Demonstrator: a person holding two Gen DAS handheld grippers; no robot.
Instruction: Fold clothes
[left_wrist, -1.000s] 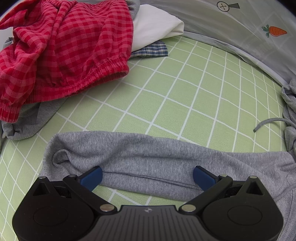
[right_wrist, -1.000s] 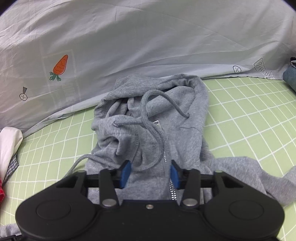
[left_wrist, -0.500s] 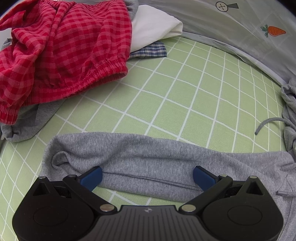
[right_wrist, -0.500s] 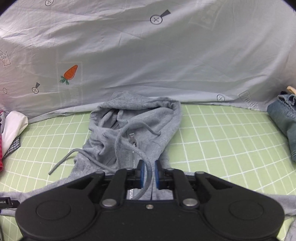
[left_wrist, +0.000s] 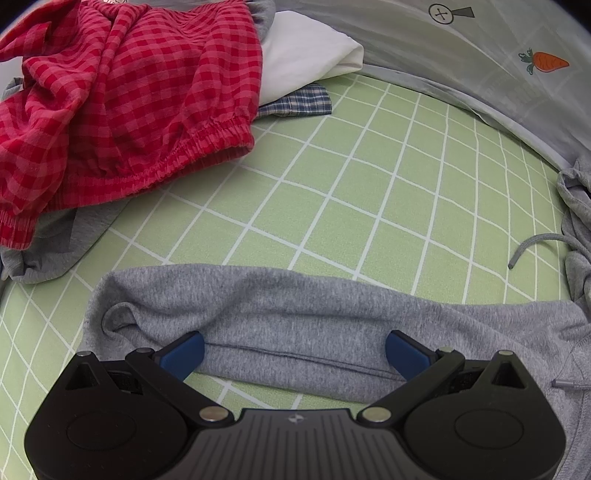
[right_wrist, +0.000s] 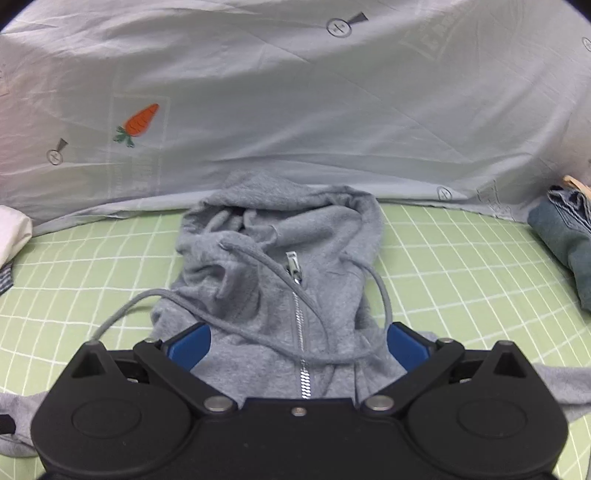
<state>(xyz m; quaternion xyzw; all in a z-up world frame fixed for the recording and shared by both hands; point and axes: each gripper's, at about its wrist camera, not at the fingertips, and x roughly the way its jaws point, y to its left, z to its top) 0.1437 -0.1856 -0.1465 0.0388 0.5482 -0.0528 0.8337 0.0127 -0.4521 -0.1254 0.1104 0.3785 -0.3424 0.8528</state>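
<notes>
Fingers of the right gripper, pinched shut a moment ago, are now spreading wide over the hoodie chest, probably releasing its drawstring; left gripper is hovering open above the sleeve.

We hold our right gripper with its blue pads spread wide over the grey zip hoodie, which lies on the green grid sheet. The hood is crumpled toward the pale carrot-print cloth behind. A drawstring loops across the zipper between our pads. Folded denim, probably jeans, sits at the right edge; a white garment shows at the left.
</notes>
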